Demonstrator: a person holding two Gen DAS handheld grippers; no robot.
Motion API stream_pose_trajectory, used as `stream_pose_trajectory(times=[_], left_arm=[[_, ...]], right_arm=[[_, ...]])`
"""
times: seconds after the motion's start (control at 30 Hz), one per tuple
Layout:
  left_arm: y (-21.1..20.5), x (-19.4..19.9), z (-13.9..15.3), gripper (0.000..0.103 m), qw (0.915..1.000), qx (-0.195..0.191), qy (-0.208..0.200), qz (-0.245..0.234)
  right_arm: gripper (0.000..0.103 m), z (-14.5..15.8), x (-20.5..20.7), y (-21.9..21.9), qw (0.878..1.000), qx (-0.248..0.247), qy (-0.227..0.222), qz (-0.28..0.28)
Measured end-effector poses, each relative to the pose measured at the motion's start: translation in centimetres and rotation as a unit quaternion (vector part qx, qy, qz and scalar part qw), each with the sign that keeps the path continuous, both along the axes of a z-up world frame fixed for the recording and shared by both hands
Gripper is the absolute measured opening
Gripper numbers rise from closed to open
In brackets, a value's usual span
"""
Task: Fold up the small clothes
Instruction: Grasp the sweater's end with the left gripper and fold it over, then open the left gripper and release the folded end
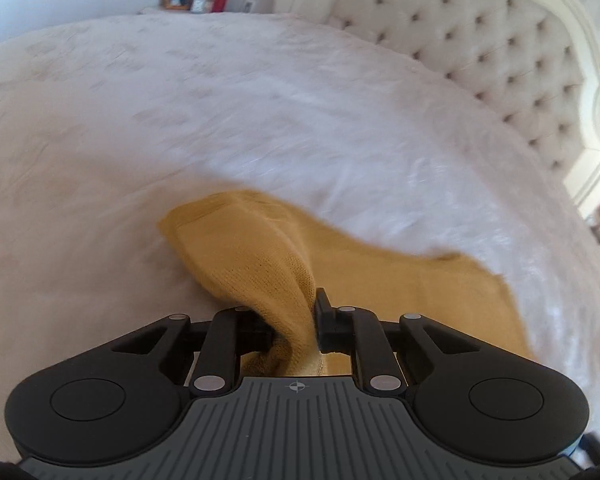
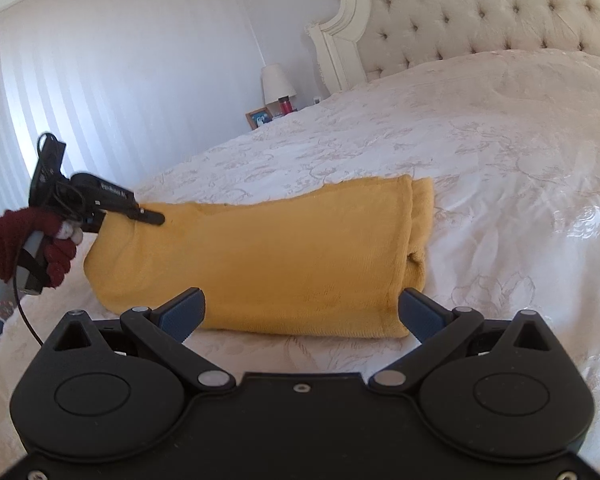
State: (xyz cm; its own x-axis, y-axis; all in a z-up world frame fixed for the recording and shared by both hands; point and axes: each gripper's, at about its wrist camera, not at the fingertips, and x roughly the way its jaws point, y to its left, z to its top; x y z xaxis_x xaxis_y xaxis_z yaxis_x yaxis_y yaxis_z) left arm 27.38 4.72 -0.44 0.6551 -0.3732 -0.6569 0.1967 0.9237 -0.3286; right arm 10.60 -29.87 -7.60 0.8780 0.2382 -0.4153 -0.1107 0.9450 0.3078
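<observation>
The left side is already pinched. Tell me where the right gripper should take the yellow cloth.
Take the near right corner of the yellow cloth, from the front edge, low along the bed. There the folded layers end, directly before the open right gripper.

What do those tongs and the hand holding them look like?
Both tongs are matte black with round pivot discs and silver rivets. The right tongs have blue ribbed pads; the left tongs have a grey ribbed base. A dark red knitted glove and trailing black cable show.

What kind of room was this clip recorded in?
Most likely a bedroom: a tufted headboard stands behind a bed with a white floral bedspread, and a lamp and framed photo sit beside it.
</observation>
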Motion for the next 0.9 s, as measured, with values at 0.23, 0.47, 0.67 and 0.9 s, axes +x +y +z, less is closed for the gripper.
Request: stream_pose_trajectory(times=[0.23,0.47,0.67,0.9], left_arm=[[-7.9,-0.3,4.1,0.016,0.9989,-0.023,-0.001,-0.040],[-16.8,0.3,3.1,0.016,0.9970,-0.037,0.013,-0.067],[-22.4,-0.4,-0.2,0.017,0.9961,-0.030,0.040,-0.072],[-25.1,-1.4,-1.4,0.051,0.9891,-0.055,0.056,-0.124]], right_arm=[[0.102,1.0,-0.4,-1.3,1.000,0.005,-0.006,-0.028],[0.102,2.3,-0.8,-4.3,0.997,0.033,-0.003,-0.073],[0.102,2.7,-0.7,-6.0,0.994,0.043,0.011,-0.096],[0.102,2.4,-0.8,-6.6,0.993,0.050,0.024,-0.104]])
